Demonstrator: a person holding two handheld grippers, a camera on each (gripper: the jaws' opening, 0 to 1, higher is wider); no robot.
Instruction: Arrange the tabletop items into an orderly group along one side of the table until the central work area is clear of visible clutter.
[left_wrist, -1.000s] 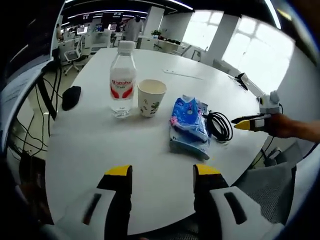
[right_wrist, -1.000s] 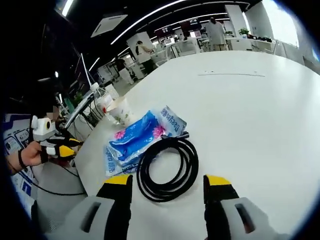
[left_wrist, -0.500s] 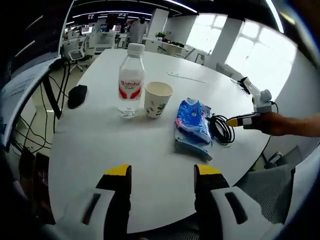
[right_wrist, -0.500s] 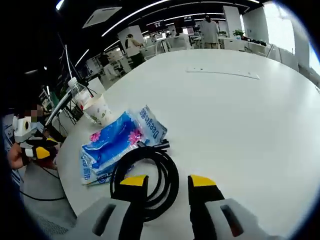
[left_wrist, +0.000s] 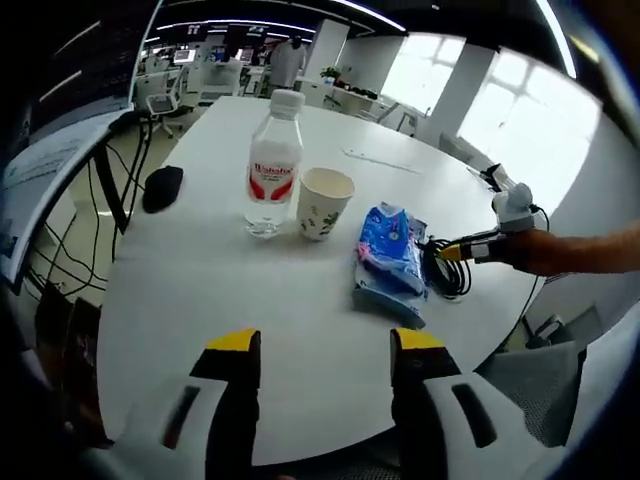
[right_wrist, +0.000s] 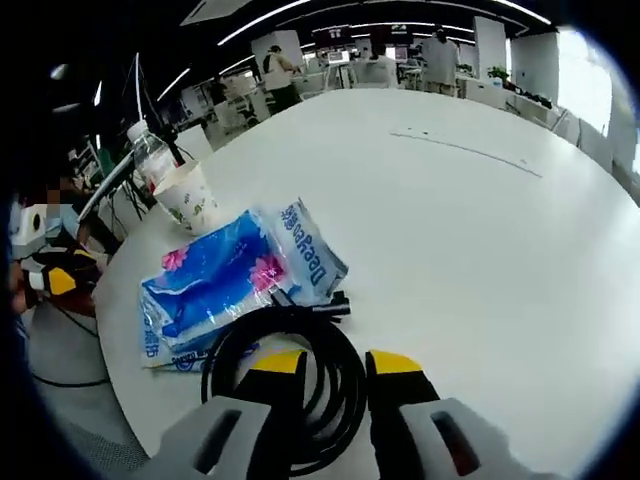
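The paper cup (left_wrist: 324, 200) stood upright on the white desk (left_wrist: 250, 310), looked empty as far as I could tell, and the water bottle (left_wrist: 272, 166) was just beside it, cap on, clear liquid inside. Next along was the blue wipes pack (left_wrist: 385, 255), lying flat, then the coiled black cable (right_wrist: 290, 375) touching the pack's edge. A black mouse (left_wrist: 161, 187) sat off near the desk edge, well apart from the rest.

The right tool (right_wrist: 333, 365) had its yellow-tipped jaws nearly closed, pinching the top of the cable coil. The left tool (left_wrist: 318, 345) hung over bare desk, jaws wide apart, holding nothing, with the bottle and cup well ahead of it.
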